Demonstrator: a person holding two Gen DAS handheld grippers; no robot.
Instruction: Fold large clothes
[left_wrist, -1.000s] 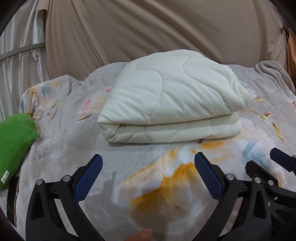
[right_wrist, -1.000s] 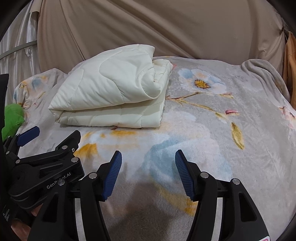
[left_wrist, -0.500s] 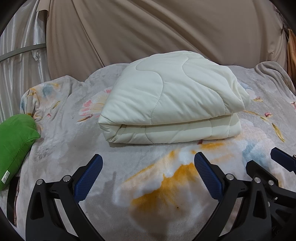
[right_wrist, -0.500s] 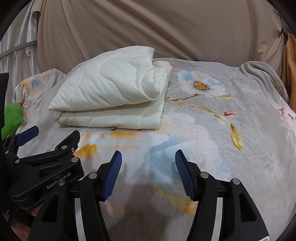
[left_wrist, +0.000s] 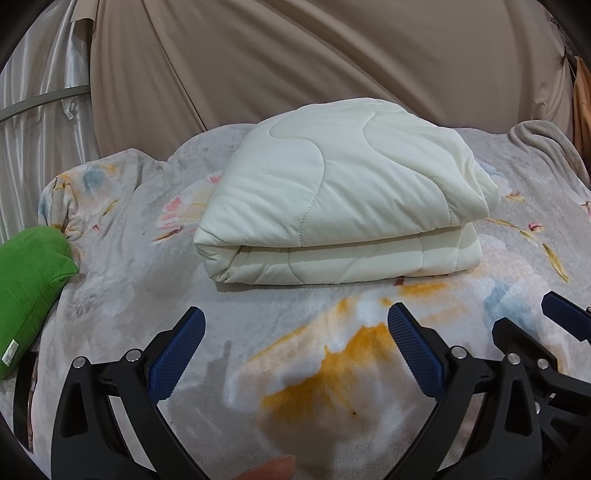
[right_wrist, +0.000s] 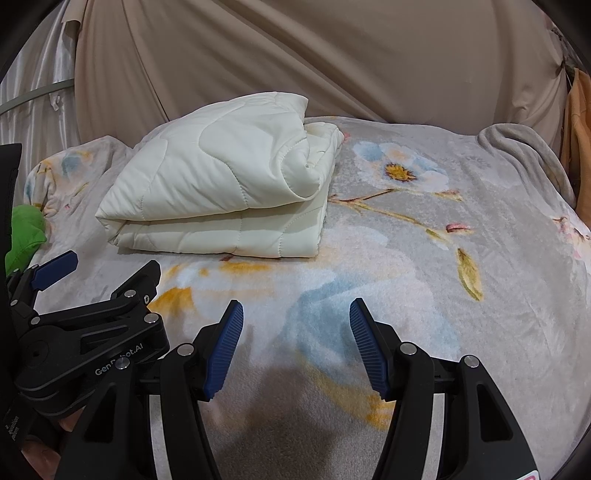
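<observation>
My jaws stand apart and empty on both the left gripper and the right gripper, poised side by side over the floral blanket on the bed. The cream quilt lies ahead in a thick folded bundle, apart from both. I judge the folding nearly done; next I might press or square its loose right-hand edge. Open blanket lies to the right; a green cushion crowds the left.
</observation>
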